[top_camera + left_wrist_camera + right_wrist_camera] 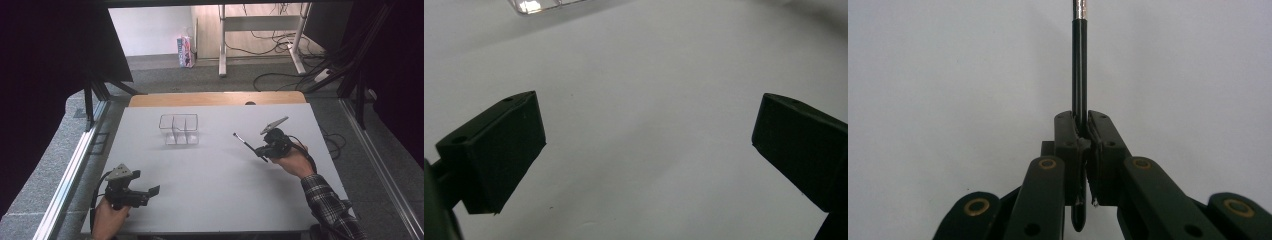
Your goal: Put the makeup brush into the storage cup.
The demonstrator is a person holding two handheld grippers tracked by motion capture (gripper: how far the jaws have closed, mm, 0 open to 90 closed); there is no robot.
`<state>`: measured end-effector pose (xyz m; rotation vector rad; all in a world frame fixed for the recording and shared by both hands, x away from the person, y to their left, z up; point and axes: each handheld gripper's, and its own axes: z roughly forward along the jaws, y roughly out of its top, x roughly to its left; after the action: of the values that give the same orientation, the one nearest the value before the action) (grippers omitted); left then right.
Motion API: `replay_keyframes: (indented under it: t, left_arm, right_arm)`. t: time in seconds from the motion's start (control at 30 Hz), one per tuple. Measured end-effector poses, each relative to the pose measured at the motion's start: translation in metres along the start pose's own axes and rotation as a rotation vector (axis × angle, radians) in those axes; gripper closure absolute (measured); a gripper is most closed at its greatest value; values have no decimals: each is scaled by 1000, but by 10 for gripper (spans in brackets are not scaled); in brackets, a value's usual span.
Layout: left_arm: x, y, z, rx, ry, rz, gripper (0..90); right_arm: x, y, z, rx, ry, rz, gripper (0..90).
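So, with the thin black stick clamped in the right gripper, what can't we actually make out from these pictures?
- Far tip of the thin black stick with a silver end: too small in the high view; cut off by the top edge in the right gripper view.
- Clear plastic divided box: what its compartments hold is too small to tell in the high view; the left gripper view's top edge cuts it off, leaving a corner.
- Right gripper: the hand hides its rear.

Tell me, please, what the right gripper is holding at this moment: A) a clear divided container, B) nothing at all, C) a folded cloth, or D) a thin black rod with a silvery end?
D: in the right gripper view the right gripper has its jaws shut on the thin black rod, which sticks out ahead of them; the clear divided container stands apart on the table.
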<state>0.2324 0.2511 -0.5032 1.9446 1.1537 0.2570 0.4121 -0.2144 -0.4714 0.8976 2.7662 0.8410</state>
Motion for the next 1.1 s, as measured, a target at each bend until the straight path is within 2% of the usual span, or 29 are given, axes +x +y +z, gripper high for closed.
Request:
replay_keyframes:
  t: [0.13,0.47,0.67,0.8,0.97,1.07,1.1]
  left_arm:
    - [0,0,1,9,7,6,12]
    - [3,-1,-2,-25,-9,-18,1]
    - [-1,0,-3,-45,-28,12,0]
    - [-3,1,-2,-24,-7,30,0]
    - [-4,1,0,-6,-4,42,4]
    - [-5,2,0,-6,-24,19,4]
    - [-4,3,-1,-19,-62,-10,4]
  right_arm:
    - [3,-4,-4,-16,-20,-14,839]
    - [14,-12,-14,-68,-22,-14,839]
    - [20,-17,-23,-102,-29,-4,838]
    - [24,-20,-28,-125,-37,1,838]
    - [30,-25,-36,-159,-48,1,838]
    - [34,-27,-42,-190,-55,1,839]
    - [37,-28,-45,-202,-61,0,838]
